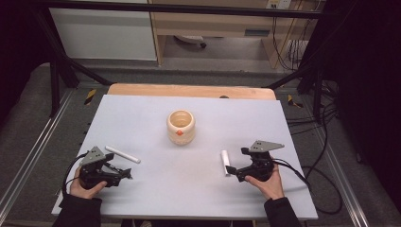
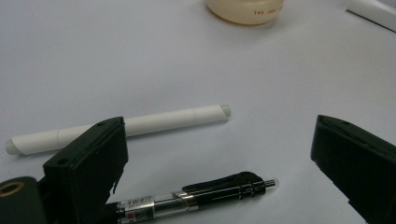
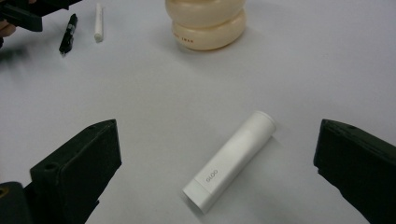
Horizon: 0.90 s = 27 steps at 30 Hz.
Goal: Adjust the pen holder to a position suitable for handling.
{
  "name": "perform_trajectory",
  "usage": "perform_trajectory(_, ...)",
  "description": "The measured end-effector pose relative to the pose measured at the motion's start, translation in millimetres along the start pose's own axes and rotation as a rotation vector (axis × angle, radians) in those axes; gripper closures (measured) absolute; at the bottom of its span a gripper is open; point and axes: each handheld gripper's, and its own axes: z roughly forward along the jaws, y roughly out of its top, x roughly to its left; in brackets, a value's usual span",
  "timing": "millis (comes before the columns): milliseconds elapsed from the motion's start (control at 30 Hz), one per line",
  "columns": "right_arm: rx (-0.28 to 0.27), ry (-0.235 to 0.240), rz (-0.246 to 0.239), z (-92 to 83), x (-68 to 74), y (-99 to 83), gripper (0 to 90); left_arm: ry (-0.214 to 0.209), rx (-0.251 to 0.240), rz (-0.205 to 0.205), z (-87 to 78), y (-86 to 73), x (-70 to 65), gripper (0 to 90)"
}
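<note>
**On the white table: both claws open, nothing held**

On the white table (image 1: 189, 189) in front of you, a cream cup (image 1: 180, 126) stands upright near the middle. It has red letters low on its side and an orange spot on the front.

Your left gripper (image 1: 124, 174) rests near the left edge, held in your left hand (image 1: 85, 188). Its jaws are wide apart and hold nothing. Between the jaws, in the left gripper view, a black pen (image 2: 196, 198) with a clear middle lies flat on the table. Its back end is hidden under the left jaw, and you cannot tell if the jaw touches it. Just past the pen lies a thin white marker (image 2: 121, 128), lying flat and apart from the pen.

Your right gripper (image 1: 232, 169) sits near the right side, held in your right hand (image 1: 267, 184). Its jaws are wide apart too, and hold nothing. Between them lies a short white glue stick (image 3: 229, 161) with the word GLOO on it. It lies flat and slanted, and touches neither jaw.

The cup stands well apart from both grippers, farther back on the table, between the two.
</note>
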Motion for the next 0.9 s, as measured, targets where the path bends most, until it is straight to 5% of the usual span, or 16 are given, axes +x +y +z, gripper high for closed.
perform_trajectory(900,0.017,0.034,-0.096,60.1,34.8,64.6,3.6,0.001,0.001,-0.002,-0.3,-0.2,1.0,4.4)
